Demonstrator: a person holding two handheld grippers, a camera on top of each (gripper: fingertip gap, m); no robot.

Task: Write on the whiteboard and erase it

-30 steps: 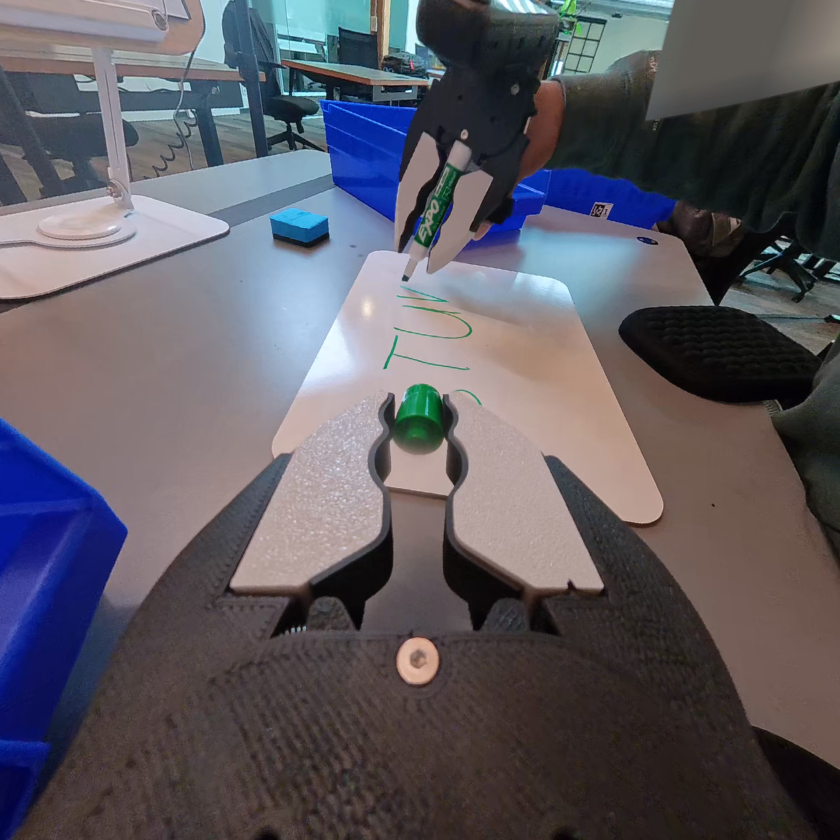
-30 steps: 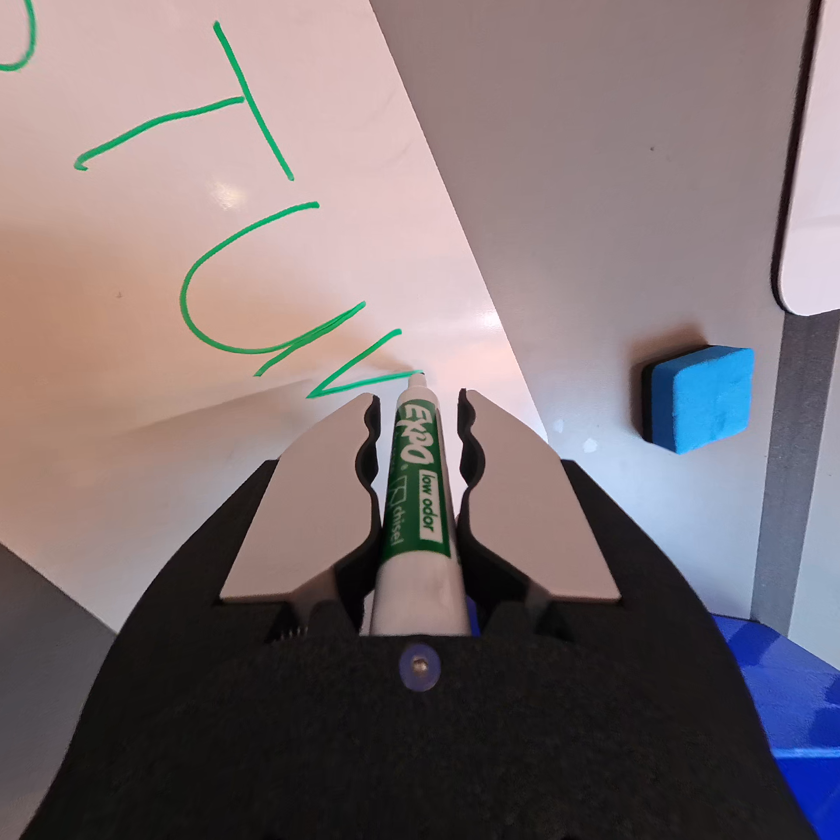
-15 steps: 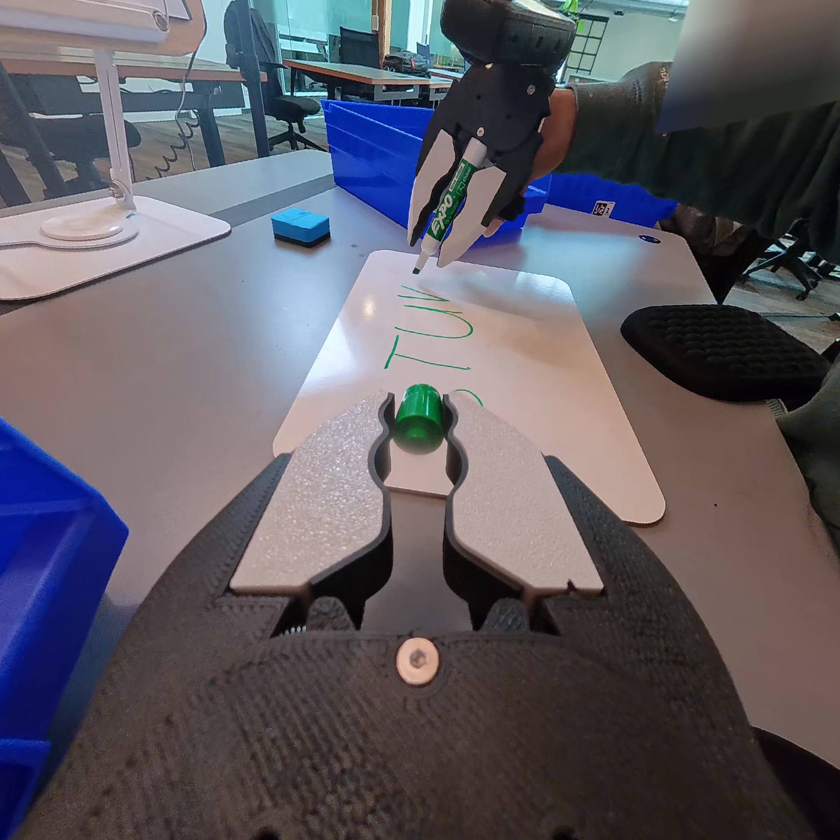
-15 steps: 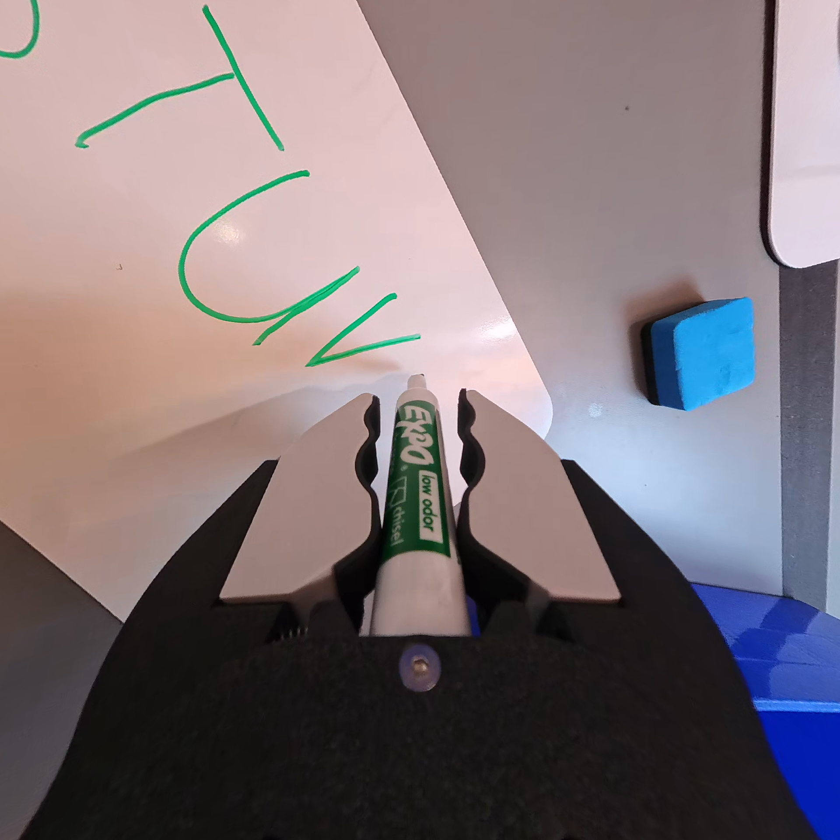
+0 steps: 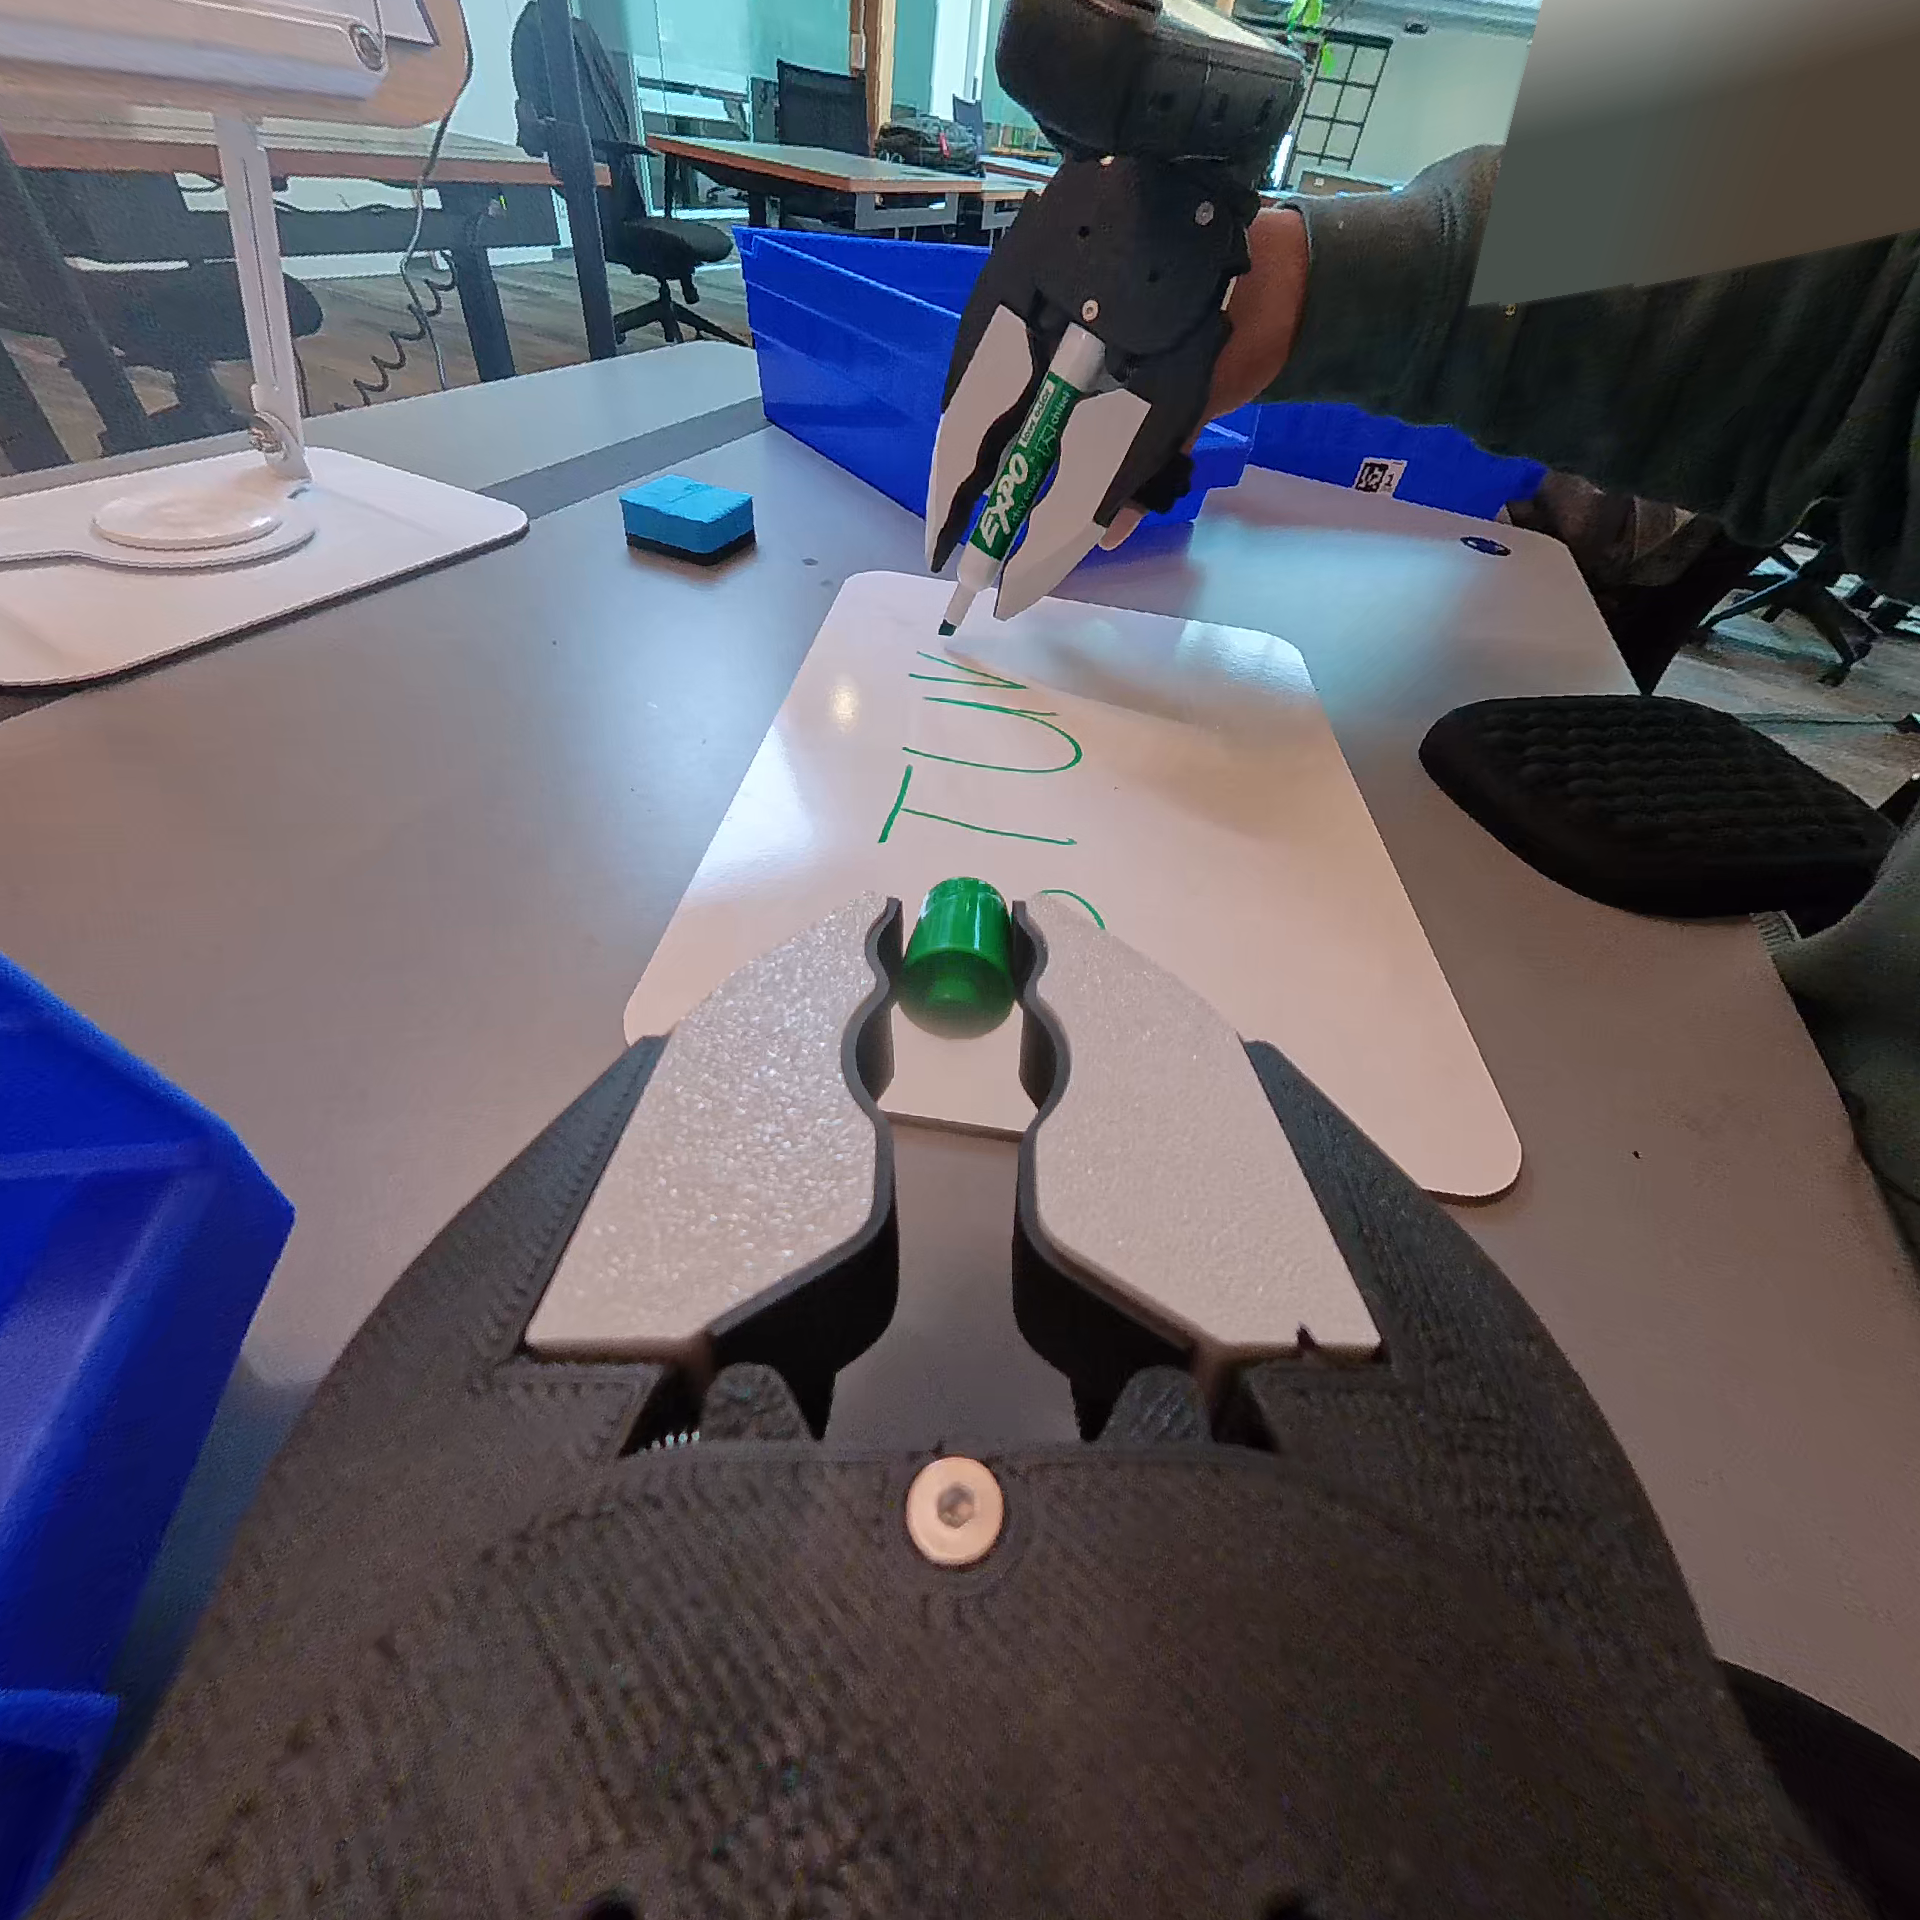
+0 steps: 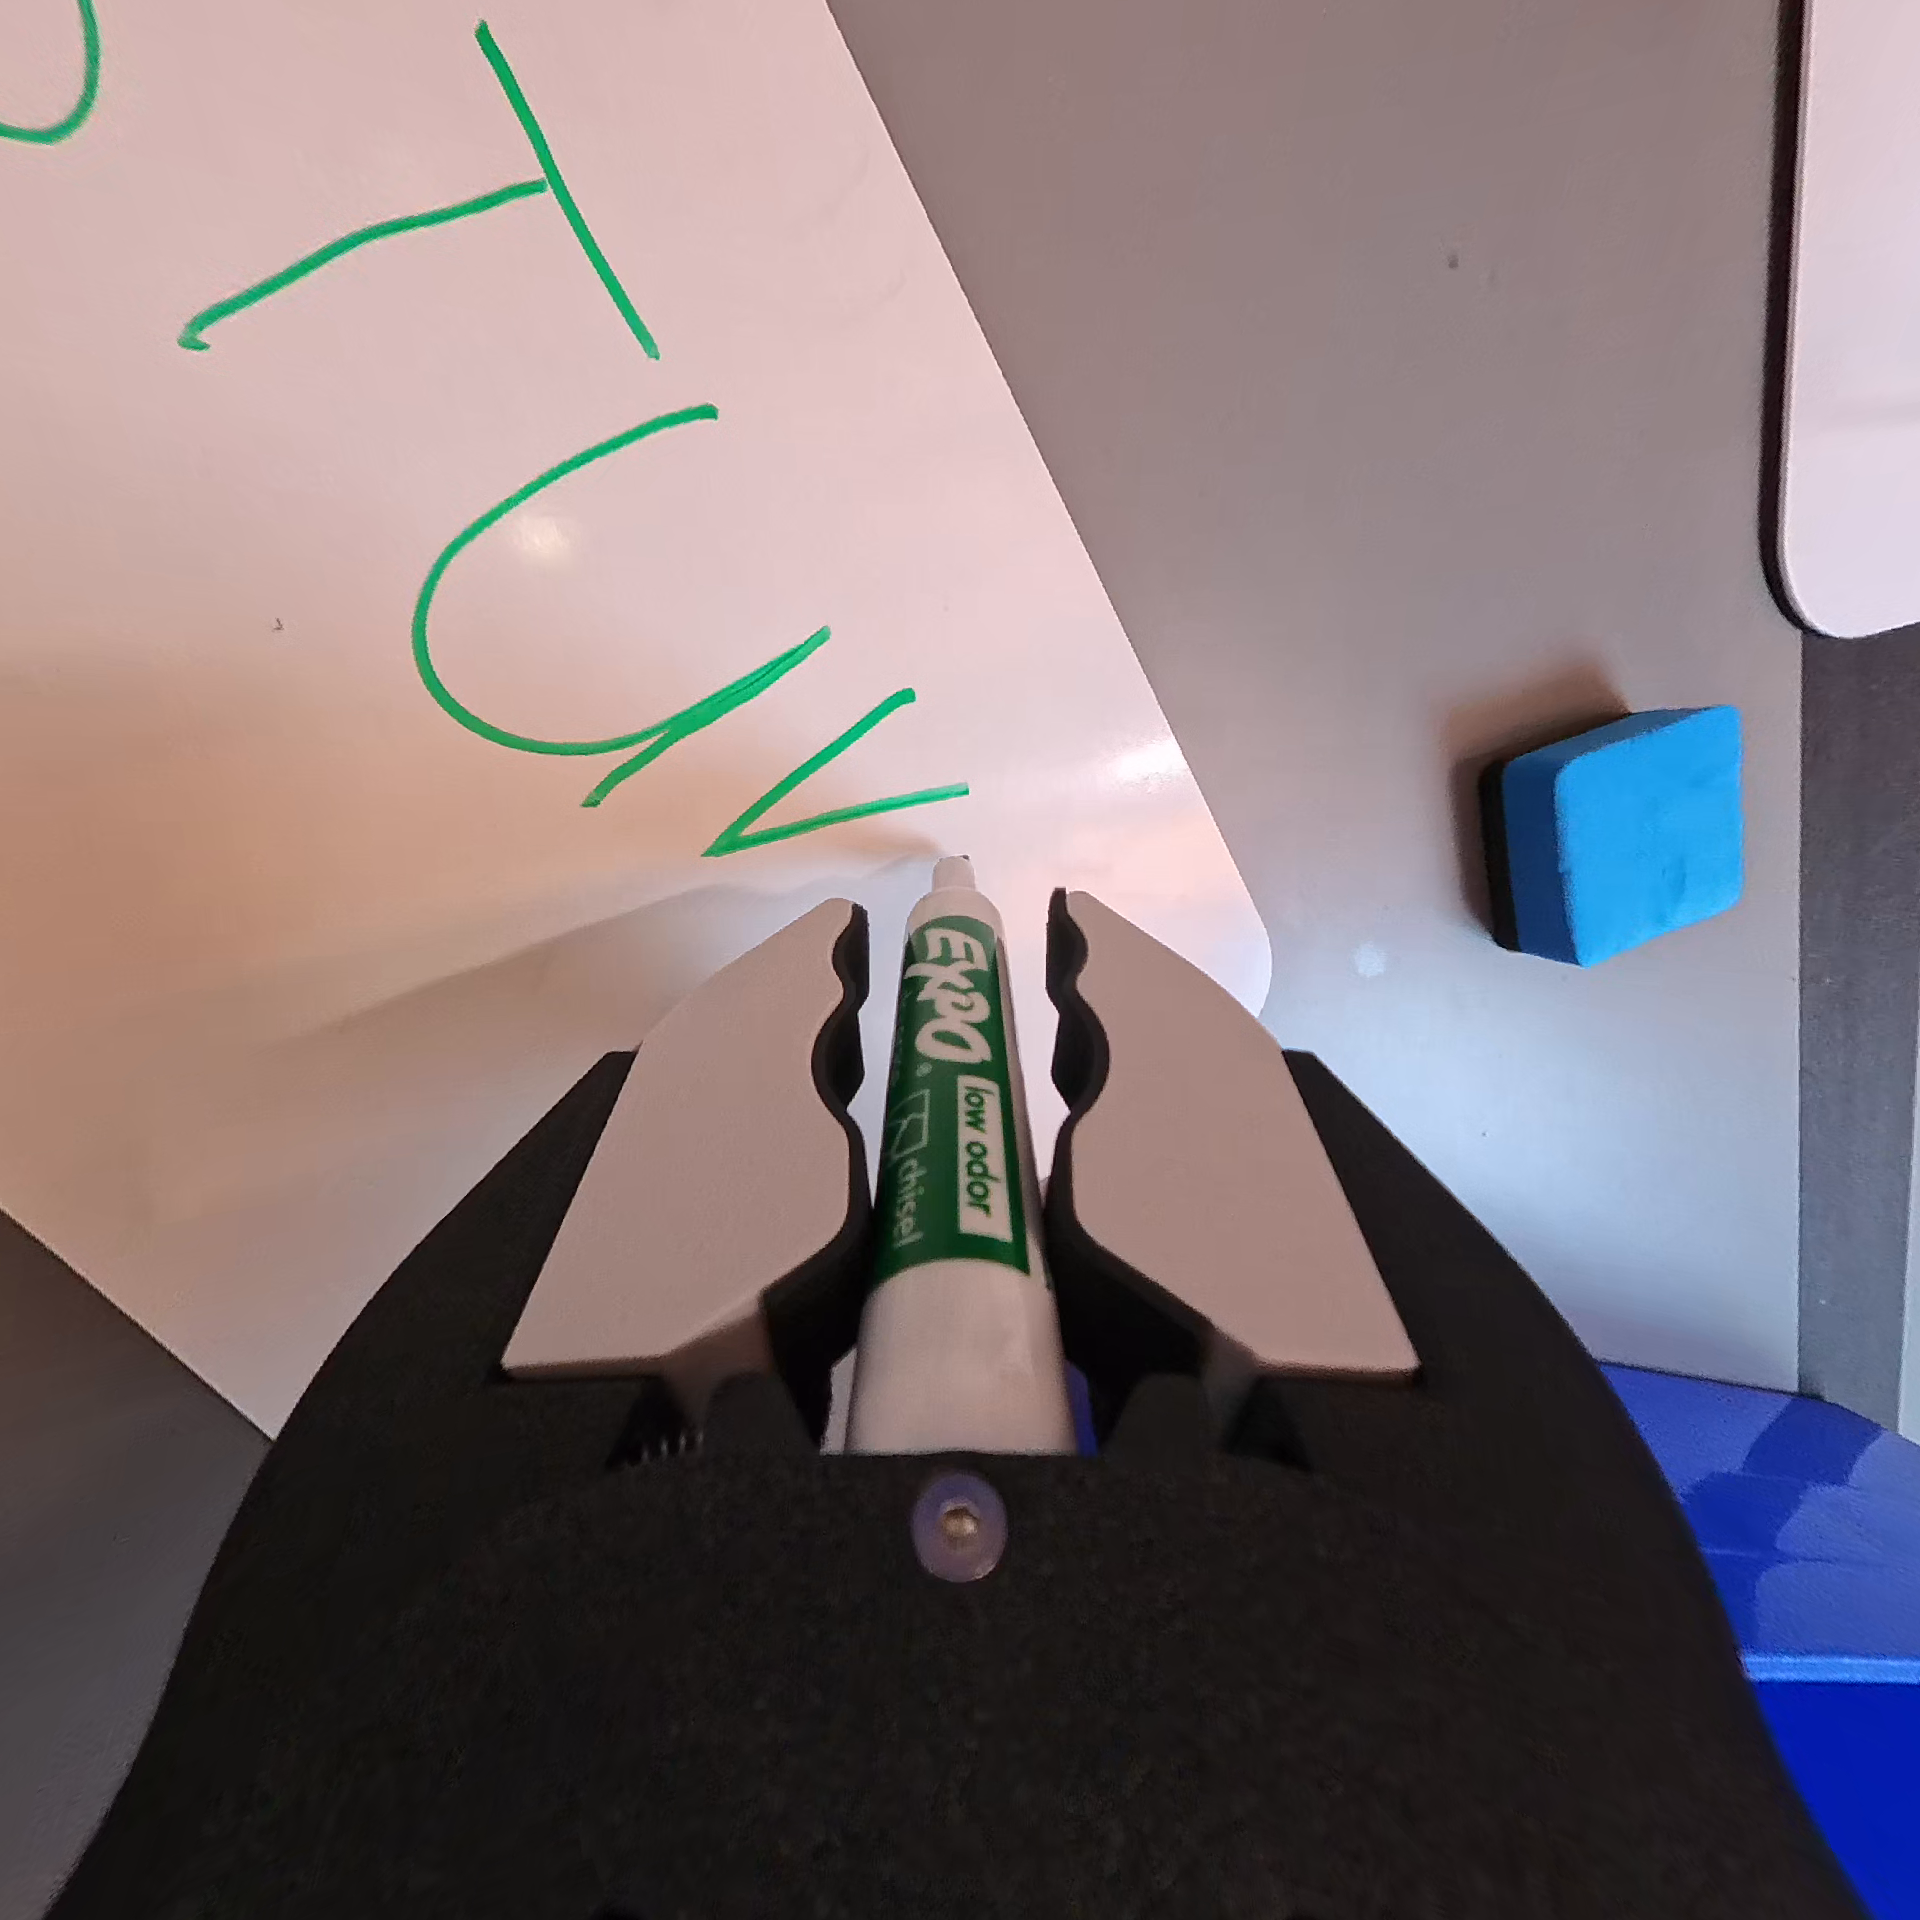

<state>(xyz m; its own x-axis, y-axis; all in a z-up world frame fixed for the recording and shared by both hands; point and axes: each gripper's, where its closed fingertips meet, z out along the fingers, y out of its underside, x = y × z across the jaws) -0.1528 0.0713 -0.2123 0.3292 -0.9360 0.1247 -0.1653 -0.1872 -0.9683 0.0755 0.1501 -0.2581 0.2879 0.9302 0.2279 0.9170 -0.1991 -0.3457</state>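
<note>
The right gripper (image 6: 956, 914) was clamped on the marker (image 6: 951, 1122), tip near the whiteboard's (image 6: 312, 935) corner at frame centre. The left gripper (image 5: 956, 925) pinched the cap (image 5: 956, 956). Not much board left there, so another stroke could've run onto the surface (image 6: 1455, 416); the eraser (image 6: 1621, 831) sat right of centre.

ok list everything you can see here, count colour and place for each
whiteboard: 1, white with green writing, flat on the table
marker: 1, white and green, in the right gripper, tip at the board's far end
marker cap: 1, green, in the left gripper
eraser: 1, blue over black, on the table beyond the board
bins: at least 2, blue, table's far side and near left
table: 1, grey
lamp base: 1, white, far left
armrest: 1, black, right
left gripper: 1, black and grey
right gripper: 1, black and grey
</note>
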